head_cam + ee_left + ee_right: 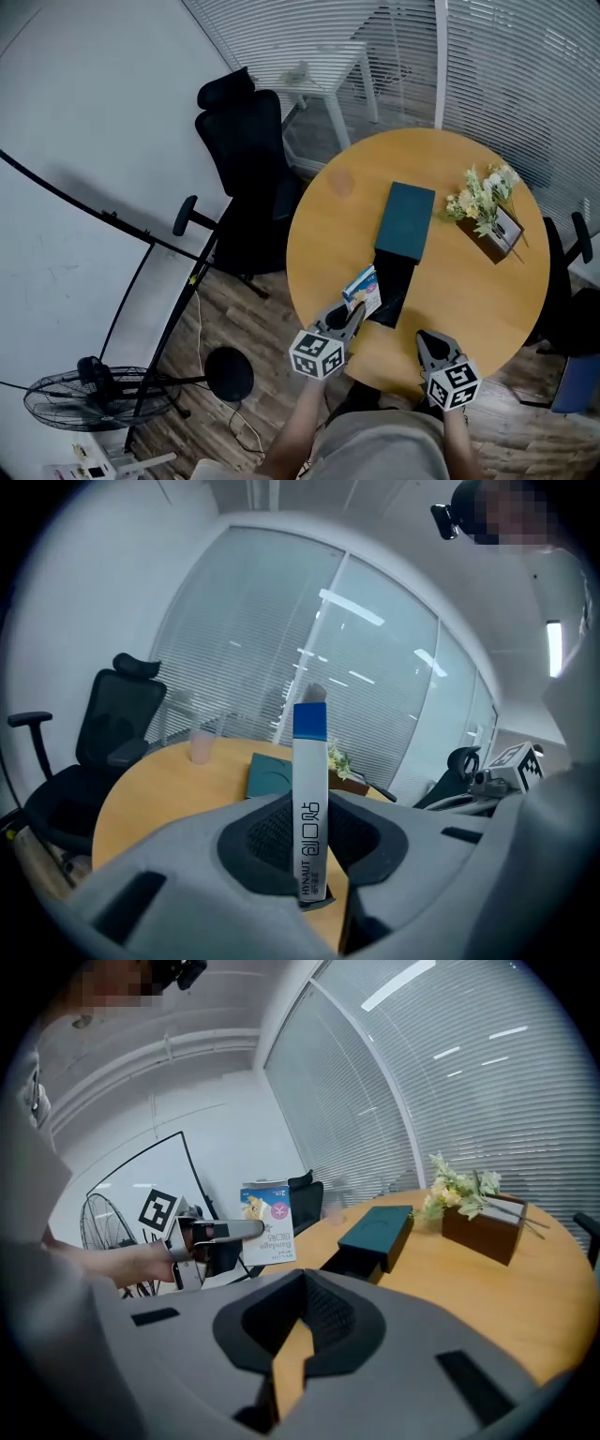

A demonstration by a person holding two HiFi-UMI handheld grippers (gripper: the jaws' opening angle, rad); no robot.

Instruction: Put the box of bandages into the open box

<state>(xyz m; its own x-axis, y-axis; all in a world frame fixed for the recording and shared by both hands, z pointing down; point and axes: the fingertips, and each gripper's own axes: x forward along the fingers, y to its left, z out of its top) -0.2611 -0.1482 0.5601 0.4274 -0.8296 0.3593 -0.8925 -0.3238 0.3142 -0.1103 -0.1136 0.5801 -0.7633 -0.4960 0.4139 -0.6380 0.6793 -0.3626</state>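
On my left gripper (311, 860) the jaws are clamped on the box of bandages (310, 789), pinching its lower end so it stands upright and edge-on between them. It is held just beside the open box (405, 223), at the left of its pulled-out dark tray, above the desk (469, 300). My right gripper (292, 1349) has its jaws only narrowly apart with nothing between them, near the tray end of the open box and to its right. Flowers in a brown holder (489, 214) stand right of the open box's teal sleeve.
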